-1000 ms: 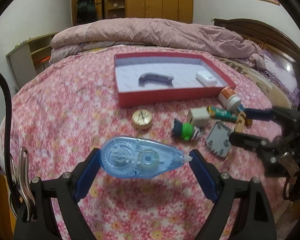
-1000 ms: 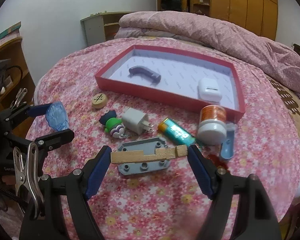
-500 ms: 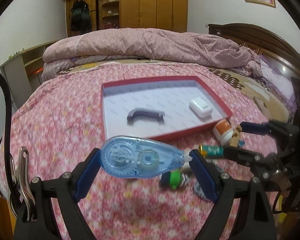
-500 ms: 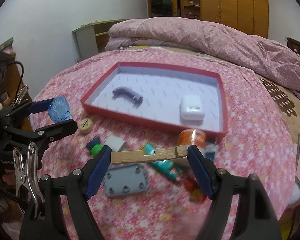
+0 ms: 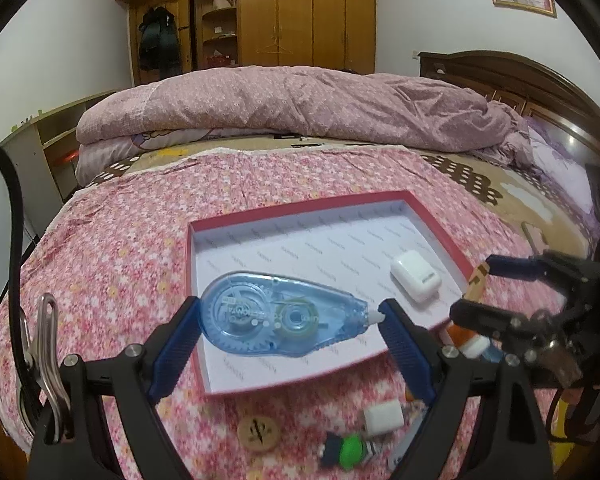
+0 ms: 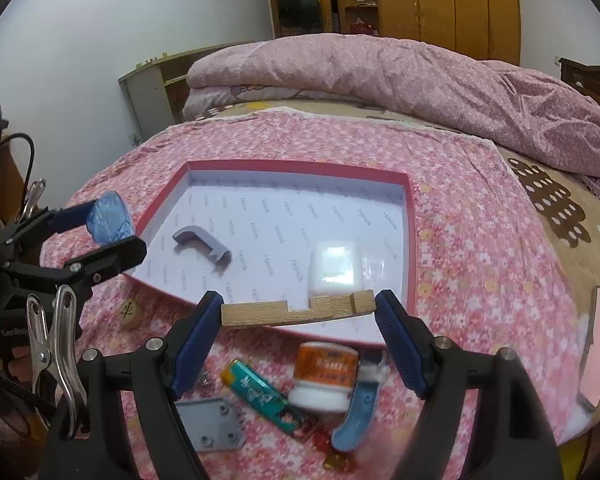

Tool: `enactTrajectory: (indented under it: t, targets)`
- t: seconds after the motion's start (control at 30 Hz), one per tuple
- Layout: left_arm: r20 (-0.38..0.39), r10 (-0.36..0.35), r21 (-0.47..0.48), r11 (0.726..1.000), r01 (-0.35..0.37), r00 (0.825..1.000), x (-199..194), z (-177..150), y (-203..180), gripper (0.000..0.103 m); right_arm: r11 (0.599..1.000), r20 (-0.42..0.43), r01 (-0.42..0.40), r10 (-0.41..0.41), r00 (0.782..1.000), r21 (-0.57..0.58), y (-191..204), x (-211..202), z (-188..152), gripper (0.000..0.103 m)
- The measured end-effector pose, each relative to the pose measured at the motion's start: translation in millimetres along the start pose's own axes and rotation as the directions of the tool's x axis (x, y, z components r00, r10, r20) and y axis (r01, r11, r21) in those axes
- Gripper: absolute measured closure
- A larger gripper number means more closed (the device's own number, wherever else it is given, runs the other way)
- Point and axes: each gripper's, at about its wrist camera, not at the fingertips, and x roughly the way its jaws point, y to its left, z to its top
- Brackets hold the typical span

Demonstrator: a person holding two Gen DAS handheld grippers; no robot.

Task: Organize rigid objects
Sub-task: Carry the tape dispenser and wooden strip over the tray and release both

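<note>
Correction tape [image 5: 284, 317] sits clenched in my left gripper [image 5: 290, 320], held over the near left part of the red tray [image 5: 440, 226]. My right gripper [image 6: 299, 312] grasps a wooden clothespin half [image 6: 296, 313] (notched side up) above the tray's near edge, beside the white earbud case [image 6: 334, 267].

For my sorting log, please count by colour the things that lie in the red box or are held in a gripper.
Grey: 1, the handle in the red box.
White: 1, the case in the box.
Blue: 1, the correction tape in the left gripper.
Wood colour: 1, the wooden piece in the right gripper.
Total: 4.
</note>
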Motion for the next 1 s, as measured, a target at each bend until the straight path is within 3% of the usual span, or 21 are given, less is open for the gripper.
enactTrajectory:
  t: [0.23,0.5,1.0]
  targets:
    - [-0.064,-0.044,-0.053,0.998,0.040,0.997,38.5,25.2,11.3,0.012,1.000,-0.012,-0.003,0.003,1.000,0.016,-7.3,20.3,25.1,0.024]
    - [-0.113,-0.011,-0.054,0.999,0.005,0.994,82.8,46.0,17.9,0.012,0.990,-0.039,-0.060,0.065,0.997,0.130,-27.9,52.9,60.1,0.024]
    - [-0.172,0.010,-0.126,0.991,-0.032,0.985,134.1,44.3,34.0,0.012,0.992,-0.111,-0.035,0.049,0.993,0.120,-27.9,103.9,81.3,0.024]
